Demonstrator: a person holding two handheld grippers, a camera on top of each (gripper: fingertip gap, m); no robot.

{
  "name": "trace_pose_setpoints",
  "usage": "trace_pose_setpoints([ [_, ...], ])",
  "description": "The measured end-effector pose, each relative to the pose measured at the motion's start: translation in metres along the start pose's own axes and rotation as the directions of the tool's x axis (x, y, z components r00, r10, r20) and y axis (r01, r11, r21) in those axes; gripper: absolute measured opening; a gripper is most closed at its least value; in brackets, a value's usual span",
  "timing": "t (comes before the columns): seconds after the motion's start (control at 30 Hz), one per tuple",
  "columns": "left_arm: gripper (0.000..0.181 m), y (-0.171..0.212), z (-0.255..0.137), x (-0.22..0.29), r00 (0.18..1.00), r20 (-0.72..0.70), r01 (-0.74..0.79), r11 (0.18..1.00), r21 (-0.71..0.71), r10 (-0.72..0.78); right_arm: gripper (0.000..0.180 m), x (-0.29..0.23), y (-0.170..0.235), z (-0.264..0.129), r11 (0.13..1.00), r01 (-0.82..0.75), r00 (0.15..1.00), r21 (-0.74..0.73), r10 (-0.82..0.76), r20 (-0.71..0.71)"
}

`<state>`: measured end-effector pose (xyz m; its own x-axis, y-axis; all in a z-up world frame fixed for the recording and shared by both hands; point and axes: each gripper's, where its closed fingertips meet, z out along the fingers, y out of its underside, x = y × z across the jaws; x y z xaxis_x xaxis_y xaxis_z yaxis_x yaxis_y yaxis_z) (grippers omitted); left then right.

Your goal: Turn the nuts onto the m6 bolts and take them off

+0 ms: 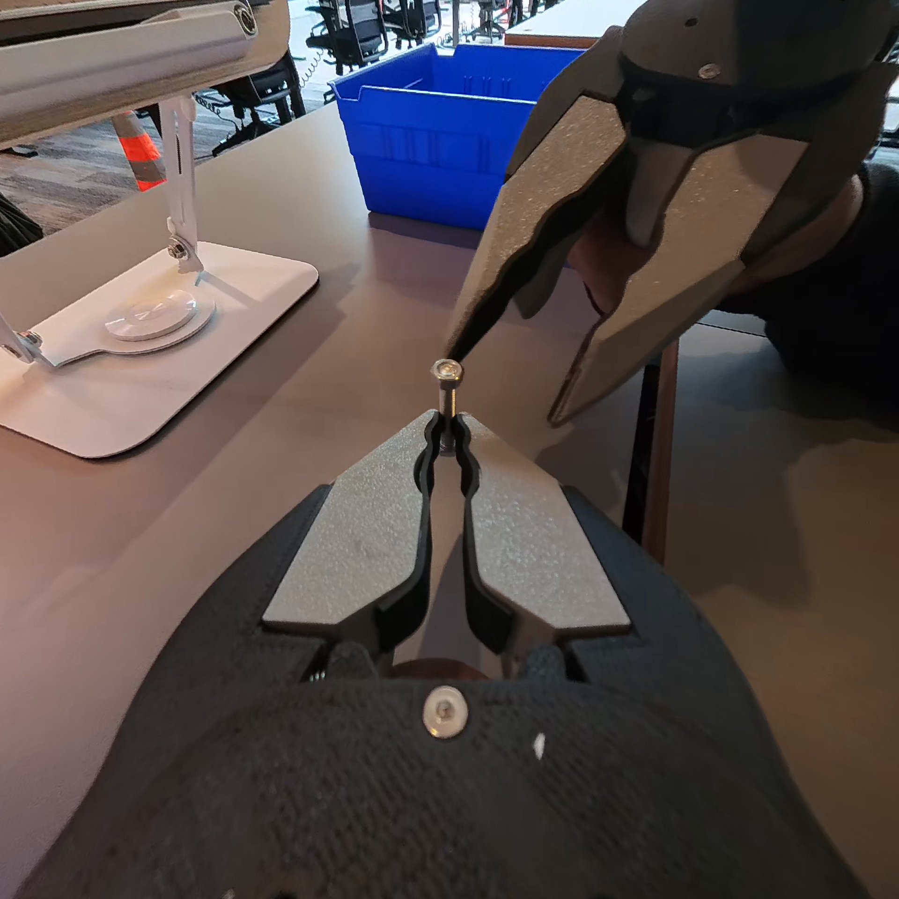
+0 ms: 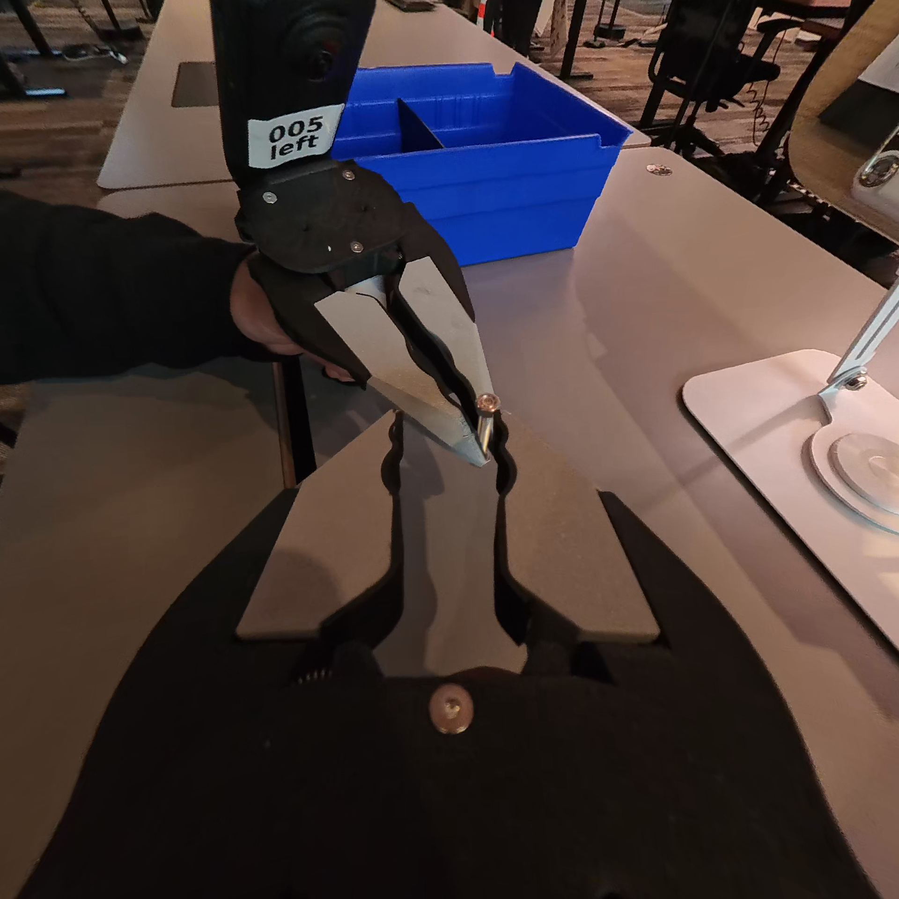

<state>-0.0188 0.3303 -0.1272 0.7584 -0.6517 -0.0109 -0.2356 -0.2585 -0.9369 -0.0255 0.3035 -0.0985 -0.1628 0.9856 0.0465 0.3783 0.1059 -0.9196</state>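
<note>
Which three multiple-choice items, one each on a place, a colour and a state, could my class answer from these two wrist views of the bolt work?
1. Where is the slim silver metal bolt?
A. in the bin
B. lying on the table
C. clamped in the left gripper

2. What colour is the divided plastic bin?
A. red
B. blue
C. green

3. How does the right gripper stand?
A. open around the bolt
C. shut on the bin's rim
B. resting on the white metal stand base

Answers: 1 C, the fingertips pinch the shank, head up. 2 B, its walls are plainly blue. 3 A, its fingers are spread, one fingertip at the bolt head.
</note>
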Motion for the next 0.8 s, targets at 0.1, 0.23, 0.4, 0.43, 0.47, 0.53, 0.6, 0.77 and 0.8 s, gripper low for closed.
trace_pose_setpoints([
  [0.1,0.002,0.0,-0.001,-0.002,1.0,0.003,0.005,1.0,0.001,-0.005,0.031,-0.004,-0.001,0.0,1.0,-0.001,1.0,0.005,0.0,0.02],
  [0.23,0.002,0.001,0.001,0.001,1.0,-0.002,-0.004,1.0,-0.006,0.004,0.03,-0.009,-0.001,0.002,1.0,0.014,0.999,0.0,-0.014,0.041],
  [0.4,0.002,0.0,-0.001,-0.001,1.0,0.004,0.005,1.0,0.003,-0.005,0.029,-0.006,-0.003,-0.001,1.0,0.013,1.0,0.012,-0.014,0.028],
  [0.43,0.002,0.0,-0.001,-0.001,1.0,0.003,0.004,1.0,0.003,-0.004,0.029,-0.003,-0.004,-0.003,1.0,0.007,1.0,0.019,-0.007,0.019],
  [0.47,0.002,0.0,0.0,-0.001,1.0,0.003,0.002,1.0,0.002,-0.002,0.029,-0.001,-0.004,-0.003,1.0,-0.001,1.0,0.023,0.0,0.009],
  [0.53,0.002,0.0,0.0,0.0,1.0,0.0,-0.001,1.0,-0.001,0.001,0.033,0.004,-0.002,-0.003,1.0,-0.017,1.0,0.02,0.018,-0.007],
  [0.6,0.002,0.0,0.0,0.001,1.0,-0.001,-0.002,1.0,-0.001,0.002,0.036,0.005,-0.001,-0.001,1.0,-0.023,1.0,0.016,0.024,-0.014],
  [0.77,0.002,0.0,0.0,0.0,1.0,0.002,0.001,1.0,0.002,-0.001,0.033,0.001,0.0,0.001,1.0,-0.004,1.0,0.003,0.004,-0.002],
  [0.8,0.002,0.0,0.0,0.0,1.0,0.002,0.001,1.0,0.002,-0.001,0.033,0.0,0.0,0.001,1.0,-0.003,1.0,0.003,0.003,0.001],
])
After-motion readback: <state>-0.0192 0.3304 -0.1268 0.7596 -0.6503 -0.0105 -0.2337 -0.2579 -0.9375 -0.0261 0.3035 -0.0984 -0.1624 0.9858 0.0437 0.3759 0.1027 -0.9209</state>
